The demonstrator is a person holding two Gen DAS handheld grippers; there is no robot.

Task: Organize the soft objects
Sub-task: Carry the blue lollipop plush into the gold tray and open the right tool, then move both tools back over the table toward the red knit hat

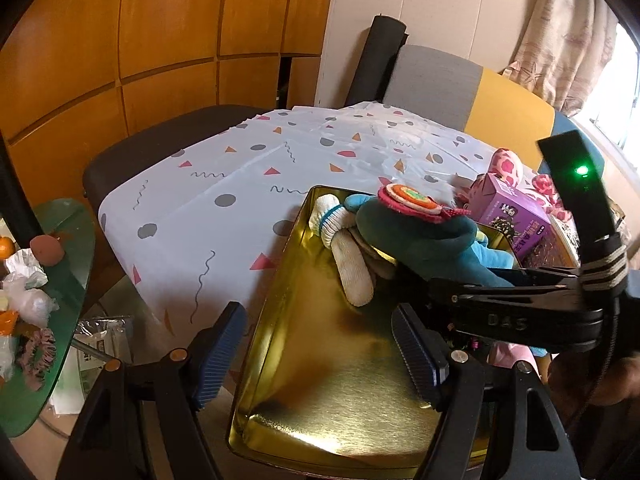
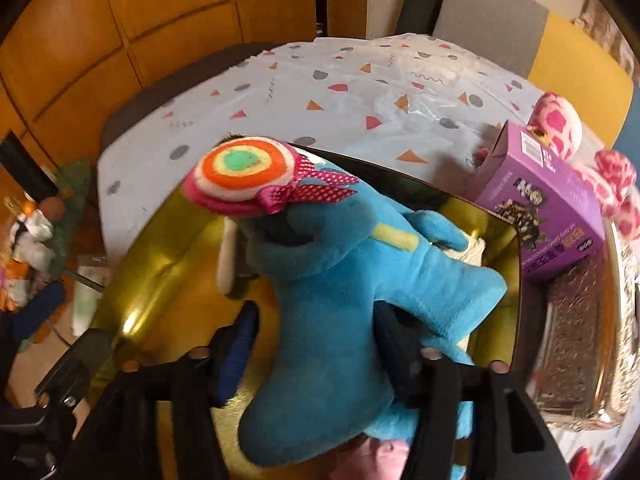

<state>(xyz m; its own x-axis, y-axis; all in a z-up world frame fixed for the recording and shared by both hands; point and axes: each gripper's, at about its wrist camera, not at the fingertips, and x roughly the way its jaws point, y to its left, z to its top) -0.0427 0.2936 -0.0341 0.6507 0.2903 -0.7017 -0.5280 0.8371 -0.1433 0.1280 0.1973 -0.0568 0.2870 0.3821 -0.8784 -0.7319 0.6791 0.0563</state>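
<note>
Blue plush toy [image 2: 360,280] fills the right gripper [image 2: 316,344], jaws parted around its body, over the gold tin [image 1: 320,380]; a purple box [image 2: 540,208] stands beside. Left gripper [image 1: 320,356] hovers wide, empty.

Blue plush toy [image 2: 344,304] — over gold tin [image 2: 168,264]

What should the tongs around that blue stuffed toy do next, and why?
Probably lift the right tongs straight up and away: the blue plush toy already lies in the gold tin over the white sock, and the pads look loosened.
</note>
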